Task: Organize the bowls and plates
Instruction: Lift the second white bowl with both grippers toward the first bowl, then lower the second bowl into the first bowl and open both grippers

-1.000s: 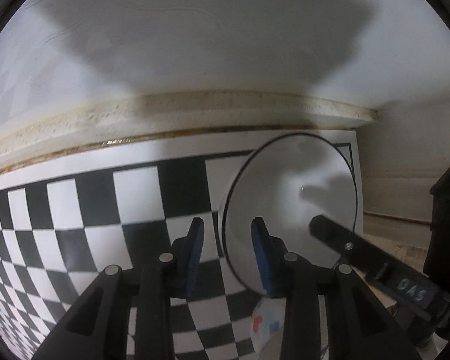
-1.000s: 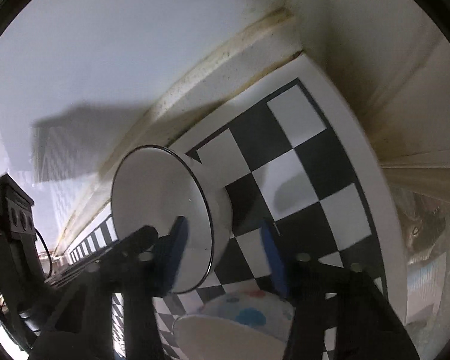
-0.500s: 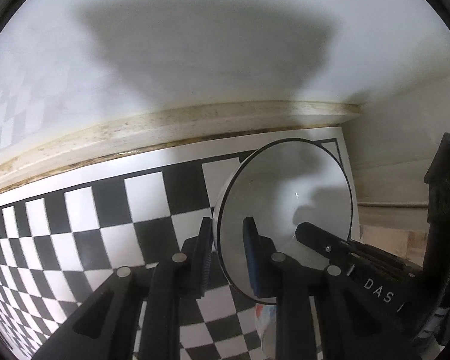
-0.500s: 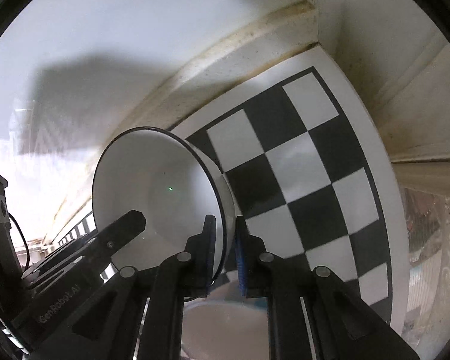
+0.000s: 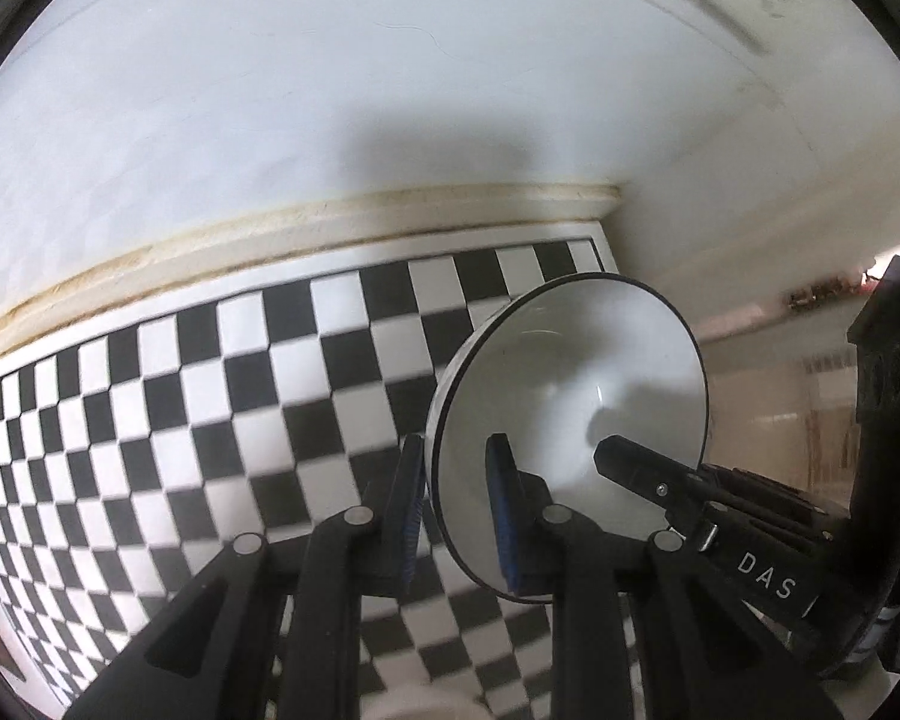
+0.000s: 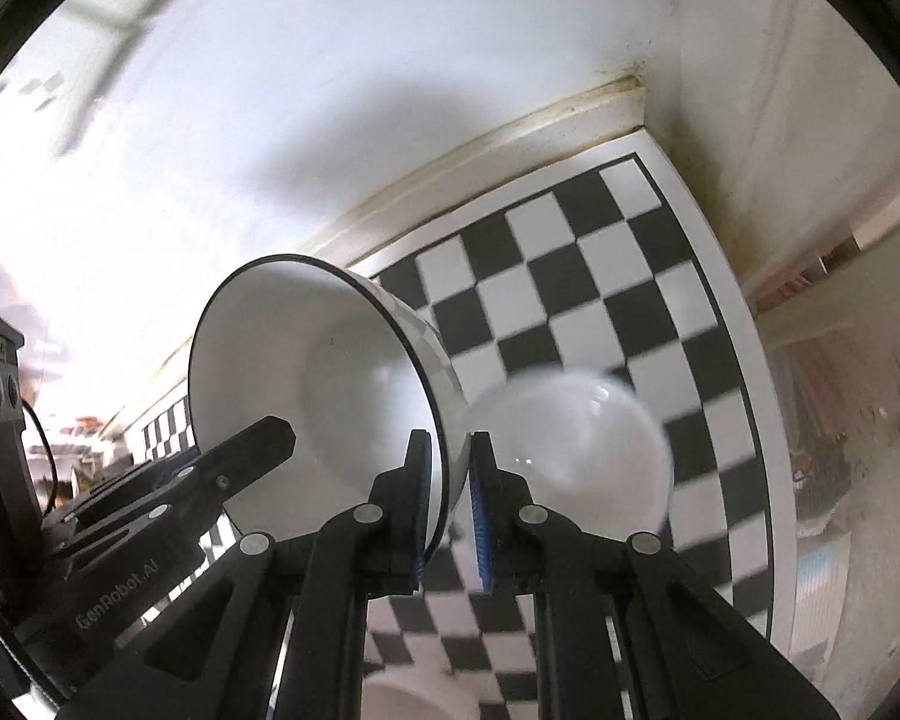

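Note:
A white bowl with a thin black rim (image 5: 570, 384) is held tilted on its side above the checkered surface (image 5: 210, 408). My left gripper (image 5: 459, 510) is shut on its rim, one blue pad inside and one outside. My right gripper (image 6: 450, 510) is shut on the opposite rim of the same bowl (image 6: 330, 384). Each gripper's black fingers show in the other's view, inside the bowl. A second white bowl (image 6: 576, 444) lies blurred below on the checkered surface in the right wrist view.
A white wall (image 5: 330, 120) with a stained cream ledge (image 5: 330, 222) runs behind the checkered surface. The board's right edge (image 6: 744, 372) ends near a corner of the wall. A pale rounded object (image 6: 402, 690) shows at the bottom of the right wrist view.
Both grippers closed on the bowl's rim and lifted it up from the surface. The checkered surface now looks farther away, and a second bowl below has come into view.

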Demonstrator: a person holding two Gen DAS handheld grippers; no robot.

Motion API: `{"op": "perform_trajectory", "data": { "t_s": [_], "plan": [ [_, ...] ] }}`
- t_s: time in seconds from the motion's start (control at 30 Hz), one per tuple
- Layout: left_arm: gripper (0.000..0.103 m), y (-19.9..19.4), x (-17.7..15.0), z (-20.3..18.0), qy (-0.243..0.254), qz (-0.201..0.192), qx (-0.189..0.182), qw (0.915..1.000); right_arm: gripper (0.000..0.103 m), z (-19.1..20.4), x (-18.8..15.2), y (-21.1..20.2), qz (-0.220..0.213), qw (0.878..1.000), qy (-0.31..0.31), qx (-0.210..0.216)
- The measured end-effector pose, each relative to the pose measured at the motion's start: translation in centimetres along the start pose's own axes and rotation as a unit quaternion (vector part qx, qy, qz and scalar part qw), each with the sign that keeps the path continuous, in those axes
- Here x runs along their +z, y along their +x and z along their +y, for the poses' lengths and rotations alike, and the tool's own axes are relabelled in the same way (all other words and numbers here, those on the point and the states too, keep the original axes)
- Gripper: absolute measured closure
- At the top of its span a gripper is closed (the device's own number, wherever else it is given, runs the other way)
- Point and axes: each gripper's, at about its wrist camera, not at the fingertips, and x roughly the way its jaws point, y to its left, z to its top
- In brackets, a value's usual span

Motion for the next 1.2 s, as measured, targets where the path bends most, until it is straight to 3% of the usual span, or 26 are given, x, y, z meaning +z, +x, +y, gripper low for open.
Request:
{"op": "perform_trajectory", "data": {
  "t_s": [0.27, 0.5, 0.73, 1.2],
  "plan": [
    [0.085, -3.7, -7.5, 0.9, 0.031, 0.008, 0.0, 0.9995, 0.089, 0.2, -9.0, -3.4, -0.003, 1.0, -0.01, 0.002],
    [0.085, -2.7, -14.6, 2.5, 0.044, 0.051, 0.001, 0.9977, 0.089, -0.3, -17.0, -1.7, 0.021, 1.0, 0.0, 0.002],
    [0.085, -0.5, -19.3, 3.6, 0.046, 0.095, 0.008, 0.9944, 0.089, -1.7, -23.7, 1.2, 0.067, 0.998, 0.018, -0.001],
    [0.085, 3.6, -22.0, 3.8, 0.056, 0.143, 0.044, 0.9871, 0.089, -2.8, -26.8, 5.4, 0.106, 0.994, 0.006, -0.036]
  ]
}}
